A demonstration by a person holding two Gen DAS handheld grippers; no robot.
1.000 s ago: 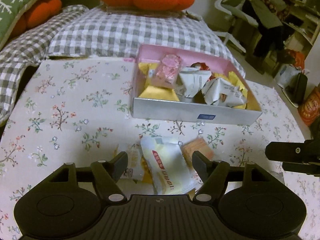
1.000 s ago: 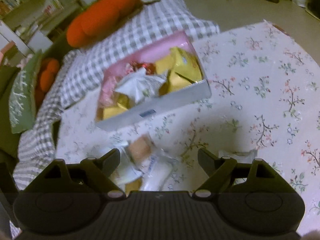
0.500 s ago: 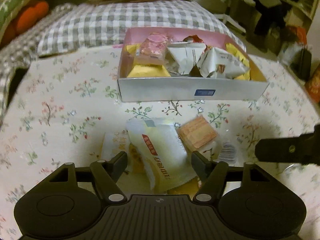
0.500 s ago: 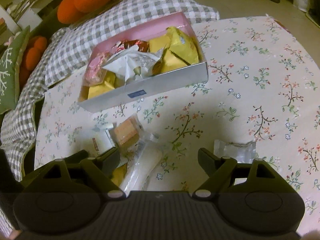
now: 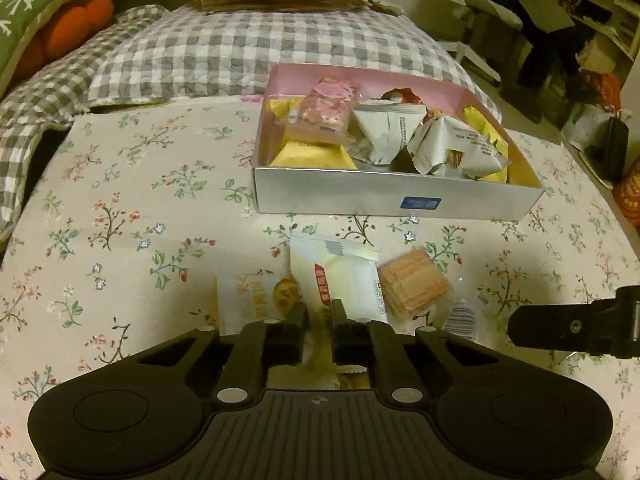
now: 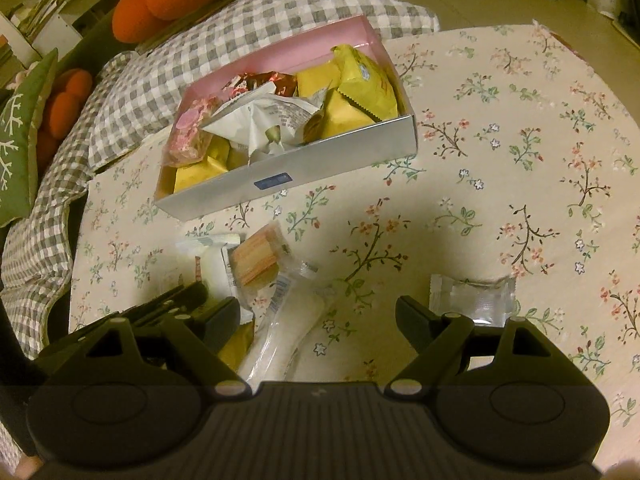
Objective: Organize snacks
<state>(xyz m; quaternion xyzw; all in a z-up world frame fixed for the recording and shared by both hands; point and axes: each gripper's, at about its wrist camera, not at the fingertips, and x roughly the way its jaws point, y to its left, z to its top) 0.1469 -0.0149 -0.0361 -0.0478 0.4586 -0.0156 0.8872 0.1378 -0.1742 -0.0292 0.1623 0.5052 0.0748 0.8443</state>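
Since a second ago: left gripper (image 5: 319,312) gone from jaws spread wide either side of the cream packet (image 5: 340,280) to jaws pinched narrow on that packet's near end. Box (image 5: 392,200) looming a little larger in the left view than it did then. Right gripper (image 6: 318,312) unchanged, jaws wide, nothing between the pads.

Now: cream packet flat on the floral tablecloth (image 5: 120,208), long axis running roughly away from the left gripper toward the box, red label near the pinched end, sealed far edge pointing at the box's silver front wall. Wafer packet (image 5: 414,284) touching its right side; biscuit packet (image 5: 256,296) tucked partly under its left. Long clear packet (image 6: 288,328) lying near the right gripper's left finger, small clear sachet (image 6: 472,300) just beyond its right finger.

Box straight ahead of the left gripper, beyond the packet, already crowded with yellow and white wrappers, and well apart from the right gripper. Left hand clearly the nearer, already holding the packet.

Likely next: lift, carry forward over the silver wall, release inside. Grip on the end only, so packet apt to droop and drag its neighbours; wall needs clearing.
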